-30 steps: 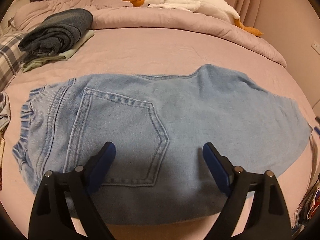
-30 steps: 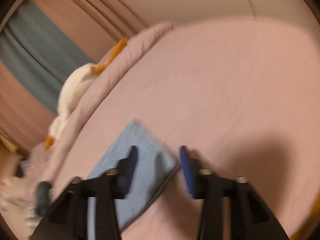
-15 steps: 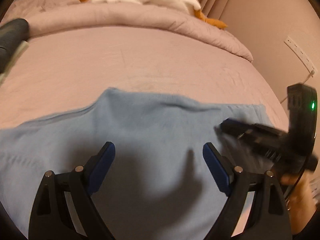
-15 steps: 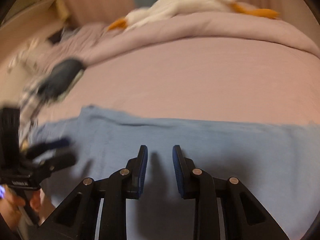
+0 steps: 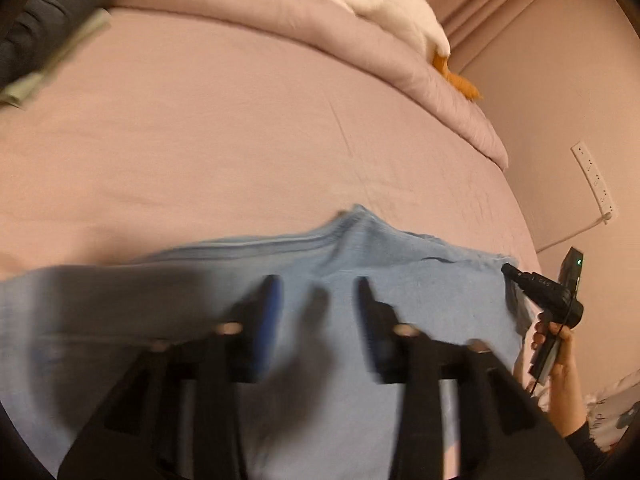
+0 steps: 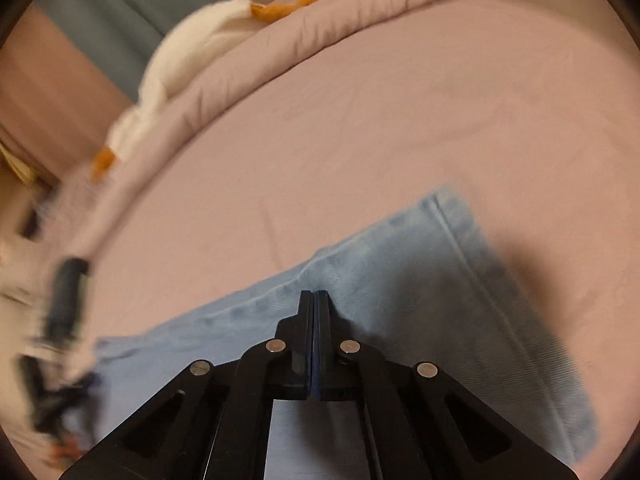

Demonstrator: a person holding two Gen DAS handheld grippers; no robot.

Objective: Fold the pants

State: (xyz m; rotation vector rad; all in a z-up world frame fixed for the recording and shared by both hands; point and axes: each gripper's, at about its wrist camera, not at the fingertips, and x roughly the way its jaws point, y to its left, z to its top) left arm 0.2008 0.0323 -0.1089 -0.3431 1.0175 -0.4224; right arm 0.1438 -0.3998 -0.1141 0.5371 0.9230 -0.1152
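Pants [image 5: 400,280] of light blue denim lie spread flat on the pink bed [image 5: 240,140], with a white plush goose [image 5: 384,4] resting on the rolled duvet at the far edge. Left tool [image 5: 316,292], blurred, hangs over the middle of the fabric with its blue-padded fingers spread apart and nothing between them. Right tool [image 6: 314,300] has its fingers pressed together on a raised ridge of the denim near the hemmed leg end, and seen from the left wrist it sits at the garment's right edge.
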